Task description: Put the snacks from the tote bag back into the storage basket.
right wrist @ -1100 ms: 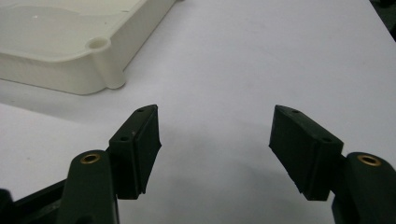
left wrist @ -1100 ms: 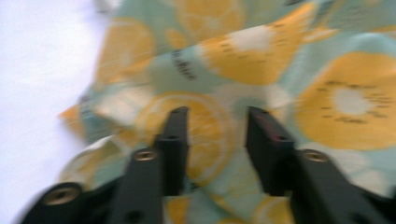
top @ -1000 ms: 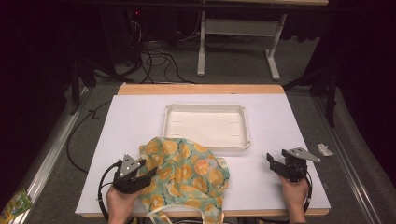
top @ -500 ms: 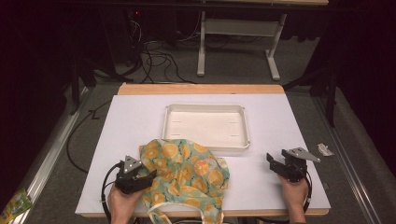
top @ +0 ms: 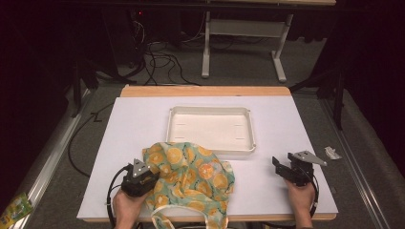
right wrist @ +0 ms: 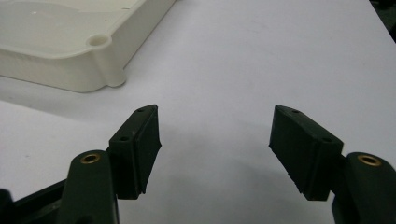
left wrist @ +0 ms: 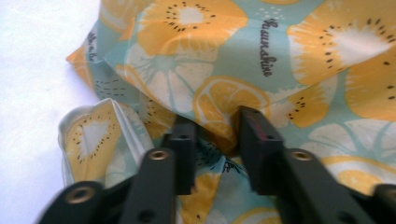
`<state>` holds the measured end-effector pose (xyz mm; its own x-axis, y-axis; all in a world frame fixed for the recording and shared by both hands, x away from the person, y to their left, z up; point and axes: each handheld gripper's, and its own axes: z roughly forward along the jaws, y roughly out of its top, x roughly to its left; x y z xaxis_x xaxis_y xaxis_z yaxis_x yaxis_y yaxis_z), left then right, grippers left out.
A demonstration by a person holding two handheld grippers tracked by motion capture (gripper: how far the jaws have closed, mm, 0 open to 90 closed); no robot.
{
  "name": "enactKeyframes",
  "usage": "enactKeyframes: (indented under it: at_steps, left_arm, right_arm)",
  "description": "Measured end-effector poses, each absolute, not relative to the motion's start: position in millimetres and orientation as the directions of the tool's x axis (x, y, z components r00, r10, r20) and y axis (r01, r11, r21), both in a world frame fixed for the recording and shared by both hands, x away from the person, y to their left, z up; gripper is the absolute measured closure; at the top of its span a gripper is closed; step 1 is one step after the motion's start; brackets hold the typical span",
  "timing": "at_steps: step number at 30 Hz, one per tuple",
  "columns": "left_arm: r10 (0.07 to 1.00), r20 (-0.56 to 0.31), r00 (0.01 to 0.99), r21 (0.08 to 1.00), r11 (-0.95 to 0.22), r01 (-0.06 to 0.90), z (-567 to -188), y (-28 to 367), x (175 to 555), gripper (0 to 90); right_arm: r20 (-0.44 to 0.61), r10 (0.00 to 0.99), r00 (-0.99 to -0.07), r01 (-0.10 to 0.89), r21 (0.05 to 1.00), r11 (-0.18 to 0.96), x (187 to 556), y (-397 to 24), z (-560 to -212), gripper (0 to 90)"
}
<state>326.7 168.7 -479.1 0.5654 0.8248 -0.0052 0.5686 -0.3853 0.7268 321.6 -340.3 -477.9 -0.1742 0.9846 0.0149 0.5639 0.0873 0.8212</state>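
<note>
Two jaws of the left gripper [left wrist: 212, 135] drawn in close, just now closing, pinching a raised fold of the fruit-print cloth [left wrist: 243, 60] between the pads. Grasping the fabric at its left edge, seen from above as left gripper [top: 149, 172] pressed into the cloth [top: 196, 176]. Crumpled in a loose heap at the near edge of the white table [top: 133, 129], just in front of the empty white tray [top: 210, 128], with a strap loop hanging over the table's near edge. Roughly as wide as deep, so no clear long axis; bulk spread from the gripper toward the right. Well apart at the right, right gripper [right wrist: 215, 144] released, jaws wide over bare table, gripping nothing, pointing toward the tray's corner [right wrist: 100, 42]; also right gripper [top: 282, 167].
</note>
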Motion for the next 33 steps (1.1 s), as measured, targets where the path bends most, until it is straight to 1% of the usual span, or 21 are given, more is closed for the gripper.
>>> enactKeyframes:
  at_steps: [5,7,14,20,21,23,25,26,30,32,33]
  left_arm:
    - [0.809,-0.033,0.587,0.724,-0.386,0.572,-478,170,330,87.3]
    - [0.803,-0.040,0.594,0.728,-0.383,0.568,-478,171,329,90.0]
    - [0.783,-0.083,0.617,0.762,-0.349,0.545,-471,176,323,90.0]
    - [0.759,-0.093,0.644,0.786,-0.341,0.515,-462,176,317,90.0]
    - [0.754,-0.108,0.648,0.793,-0.328,0.513,-460,176,317,90.0]
    - [0.743,-0.128,0.657,0.802,-0.312,0.509,-457,177,316,90.0]
    - [0.737,-0.136,0.662,0.814,-0.298,0.499,-453,176,316,90.0]
    - [0.733,-0.139,0.666,0.816,-0.297,0.497,-451,176,316,90.0]
    - [0.720,-0.129,0.682,0.829,-0.299,0.473,-443,170,317,90.0]
    - [0.712,-0.122,0.692,0.835,-0.303,0.459,-439,167,318,90.0]
    - [0.710,-0.123,0.693,0.837,-0.301,0.457,-438,166,318,90.0]
  right_arm:
    - [0.011,0.984,-0.176,0.564,0.821,0.091,322,-340,-478,33.9]
    - [0.012,0.985,-0.175,0.565,0.820,0.091,322,-340,-478,33.9]
    - [0.007,0.984,-0.177,0.571,0.815,0.097,323,-339,-478,33.9]
    - [-0.013,0.985,-0.173,0.573,0.812,0.112,323,-338,-478,33.5]
    - [-0.017,0.987,-0.158,0.571,0.814,0.105,323,-337,-478,32.0]
    - [-0.029,0.990,-0.141,0.571,0.814,0.105,322,-336,-478,23.8]
    - [-0.040,0.989,-0.143,0.567,0.815,0.115,322,-335,-478,18.4]
    - [-0.036,0.988,-0.147,0.572,0.812,0.115,322,-336,-478,17.4]
    - [0.002,0.977,-0.212,0.588,0.799,0.126,322,-336,-477,18.5]
    - [0.006,0.972,-0.237,0.593,0.793,0.139,322,-333,-476,21.6]
    - [0.015,0.966,-0.260,0.588,0.795,0.146,320,-329,-476,24.9]
